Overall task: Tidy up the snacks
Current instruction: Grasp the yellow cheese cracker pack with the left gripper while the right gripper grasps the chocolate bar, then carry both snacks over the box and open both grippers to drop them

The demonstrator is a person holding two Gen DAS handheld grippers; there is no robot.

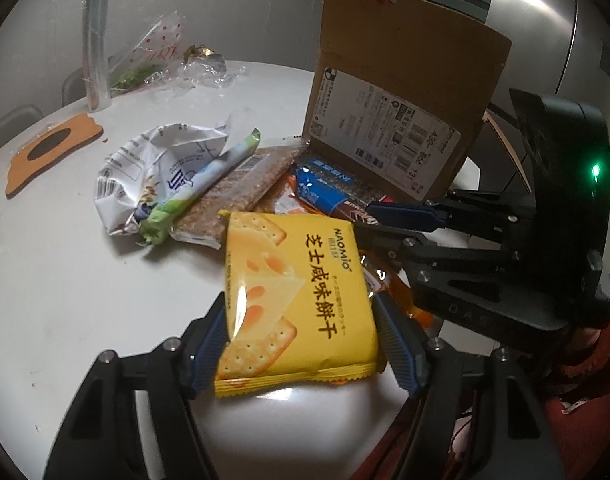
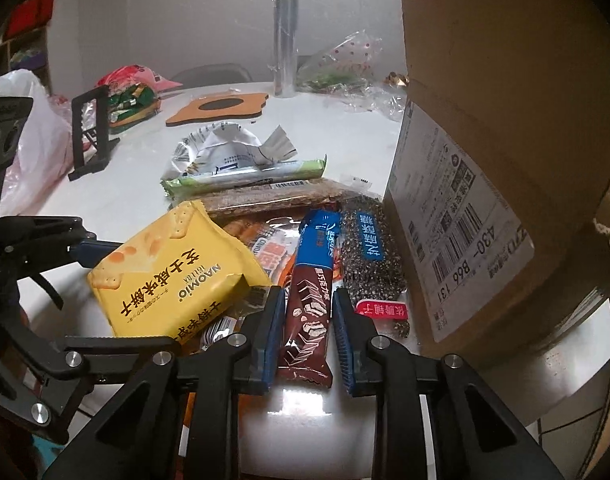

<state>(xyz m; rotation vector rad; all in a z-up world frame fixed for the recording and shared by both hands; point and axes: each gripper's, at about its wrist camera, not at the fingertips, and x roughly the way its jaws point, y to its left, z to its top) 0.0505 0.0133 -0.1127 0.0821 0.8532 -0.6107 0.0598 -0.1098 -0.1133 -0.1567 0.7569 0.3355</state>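
- White round table [image 1: 65,280], snacks piled mid-frame beside cardboard box [image 2: 505,140]; box insides hidden.
- Left gripper [image 1: 301,328] clamped on yellow cracker pack [image 1: 297,300], lower centre.
- Right gripper [image 2: 309,332] squeezing brown chocolate bar [image 2: 309,300], bottom centre.

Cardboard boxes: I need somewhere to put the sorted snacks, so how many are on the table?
1. The cardboard box stands at the table's right side, flaps open, just beyond the snack pile. Others may lie out of view.

White round table [image 1: 65,280] before grey wall [image 2: 165,8].
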